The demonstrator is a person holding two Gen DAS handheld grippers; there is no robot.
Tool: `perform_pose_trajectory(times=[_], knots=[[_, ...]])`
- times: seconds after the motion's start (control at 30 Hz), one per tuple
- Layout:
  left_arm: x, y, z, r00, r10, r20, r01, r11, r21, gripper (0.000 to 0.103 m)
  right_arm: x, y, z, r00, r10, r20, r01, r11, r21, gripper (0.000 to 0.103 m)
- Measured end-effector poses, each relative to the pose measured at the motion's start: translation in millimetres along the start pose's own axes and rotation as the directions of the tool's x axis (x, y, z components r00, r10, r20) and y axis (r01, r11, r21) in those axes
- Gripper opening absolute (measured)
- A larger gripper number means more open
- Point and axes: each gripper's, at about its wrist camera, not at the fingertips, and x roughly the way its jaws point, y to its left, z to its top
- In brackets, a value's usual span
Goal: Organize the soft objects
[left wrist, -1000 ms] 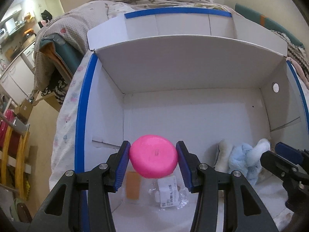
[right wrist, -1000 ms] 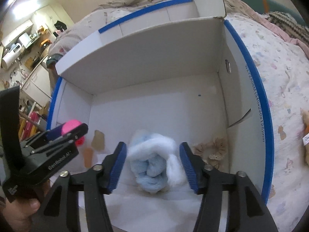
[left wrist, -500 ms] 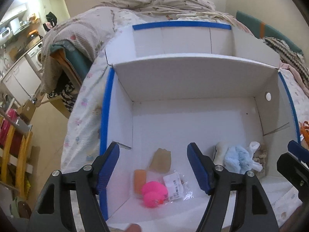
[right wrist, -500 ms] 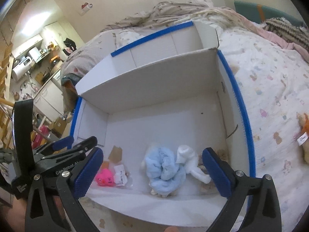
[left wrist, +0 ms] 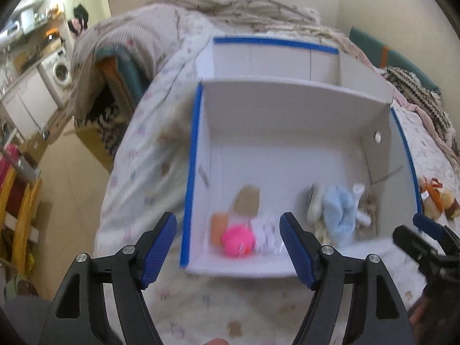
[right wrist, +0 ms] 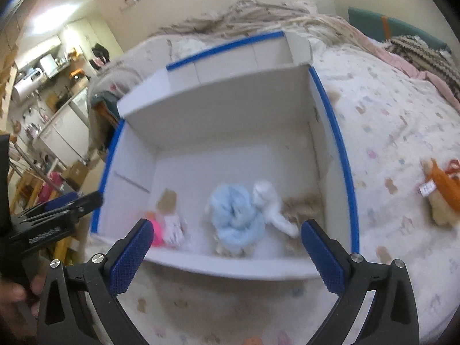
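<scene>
A white cardboard box (left wrist: 287, 120) with blue-taped rims lies open on the bed. Inside at its near left lie a pink soft ball (left wrist: 238, 241), an orange piece, a tan piece and a clear bag. At its near right lies a light blue and white plush (left wrist: 339, 215); it also shows in the right wrist view (right wrist: 237, 215). My left gripper (left wrist: 228, 251) is open and empty, above the box's near edge. My right gripper (right wrist: 225, 254) is open and empty, pulled back from the box (right wrist: 230, 115).
A brown plush toy with an orange ribbon (right wrist: 442, 192) lies on the patterned bedsheet (right wrist: 388, 132) right of the box. Rumpled blankets are piled behind the box. A kitchen area and a yellow rack are off the bed's left side.
Both grippers opened, letting the pink ball and the blue plush drop into the box. Both have since pulled back and up, away from the box.
</scene>
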Motion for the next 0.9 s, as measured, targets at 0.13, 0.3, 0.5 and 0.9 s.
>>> perform_pose_trajectory(times=[0.13,0.3,0.5,0.9], knots=[[-2.1,17.5,-30.0,1.0,0.014,-0.013,-0.014,1.0,-0.002,0.072,-7.1,-7.0,-23.4,1.0,0.003,-0.025,-0.003,1.0,0.011,0.103],[0.4,36.3,-54.6,0.998,-0.018,-0.06,0.013,0.996,-0.084,0.073,-13.6,-6.8,-48.9,0.999,-0.017,-0.043,0.017,1.0,-0.003,0.103],[-15.6,32.3,-71.3,0.999,0.01,0.037,-0.008,0.999,-0.039,0.082,-26.5,-2.8,-59.7,0.999,-0.033,0.007,0.033,0.999,0.002,0.103],[-63.3,30.4,-67.1,0.954,0.026,0.298,-0.022,1.0,-0.015,0.103,-67.0,26.8,-60.1,0.946,-0.083,0.314,0.137,0.979,-0.152,0.103]])
